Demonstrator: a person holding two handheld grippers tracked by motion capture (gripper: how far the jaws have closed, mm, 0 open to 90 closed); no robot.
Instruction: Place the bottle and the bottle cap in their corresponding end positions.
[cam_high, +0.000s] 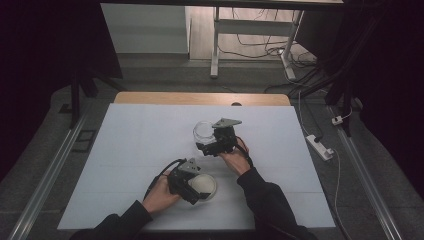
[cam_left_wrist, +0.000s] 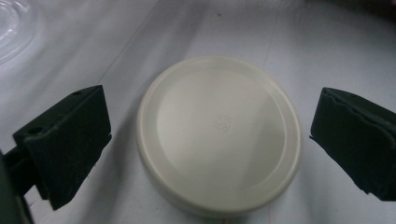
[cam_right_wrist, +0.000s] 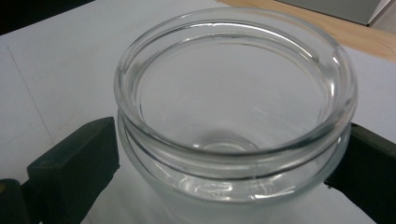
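Lid and jar, one between each pair of fingers

The left gripper (cam_left_wrist: 210, 149) stands wide open around the cream lid (cam_left_wrist: 218, 133) lying flat on the white table (cam_high: 140, 145), untouched; the right gripper (cam_right_wrist: 224, 158) presses both fingers against the clear glass jar (cam_right_wrist: 236, 107), upright, nothing blocking either

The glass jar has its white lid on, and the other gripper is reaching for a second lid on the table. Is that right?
Not quite. The glass jar is open, with no lid on it: the right gripper view looks straight down into its empty mouth. The right gripper has its jaws on either side of the jar. The one white lid lies flat on the table, between the open jaws of the left gripper.
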